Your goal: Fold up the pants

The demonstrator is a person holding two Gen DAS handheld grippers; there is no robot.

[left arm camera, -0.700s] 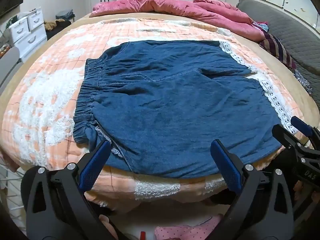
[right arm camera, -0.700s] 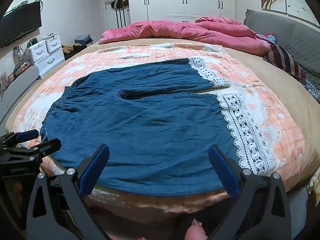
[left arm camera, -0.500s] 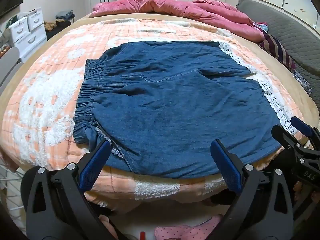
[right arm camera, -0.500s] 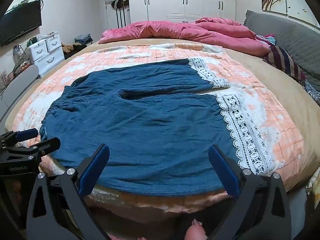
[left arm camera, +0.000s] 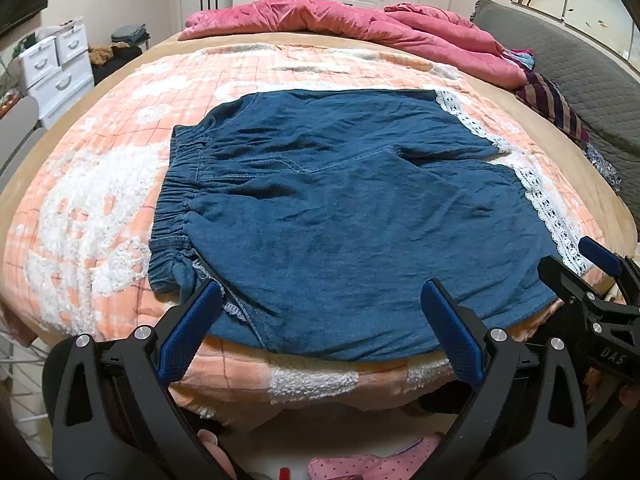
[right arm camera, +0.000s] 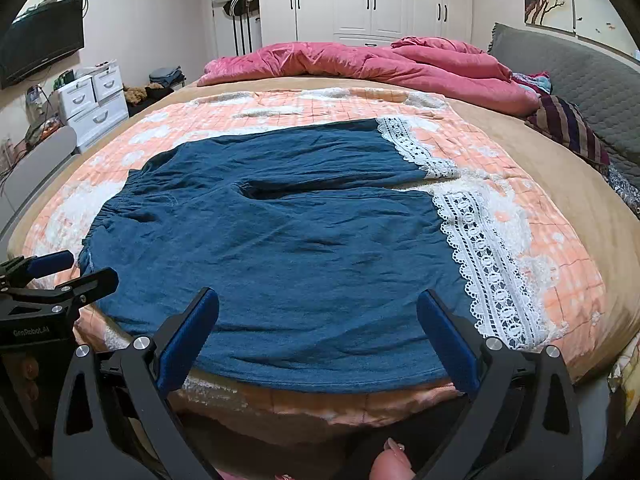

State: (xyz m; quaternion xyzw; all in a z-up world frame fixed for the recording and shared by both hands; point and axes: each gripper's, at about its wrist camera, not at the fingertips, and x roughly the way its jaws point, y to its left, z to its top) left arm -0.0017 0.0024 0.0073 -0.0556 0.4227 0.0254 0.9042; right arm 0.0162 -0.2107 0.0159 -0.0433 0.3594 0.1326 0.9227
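Note:
Blue denim pants (left arm camera: 344,216) with white lace hems (right arm camera: 484,256) lie spread flat on the bed, elastic waistband (left arm camera: 176,200) to the left, legs to the right. They also fill the right wrist view (right arm camera: 288,248). My left gripper (left arm camera: 320,312) is open and empty, just off the near edge of the pants by the waistband end. My right gripper (right arm camera: 318,320) is open and empty at the near edge by the lace hem end. Each gripper shows at the other view's edge: the right gripper (left arm camera: 592,276), the left gripper (right arm camera: 52,276).
The pants lie on an orange and white checked blanket (left arm camera: 100,184) over a tan bed (right arm camera: 560,168). A pink duvet (left arm camera: 352,24) is bunched at the far end. A grey headboard (right arm camera: 580,80) and a striped cloth (right arm camera: 568,128) are to the right. White drawers (right arm camera: 96,100) stand left.
Both grippers have crept very slightly towards the pants. The pants have not moved.

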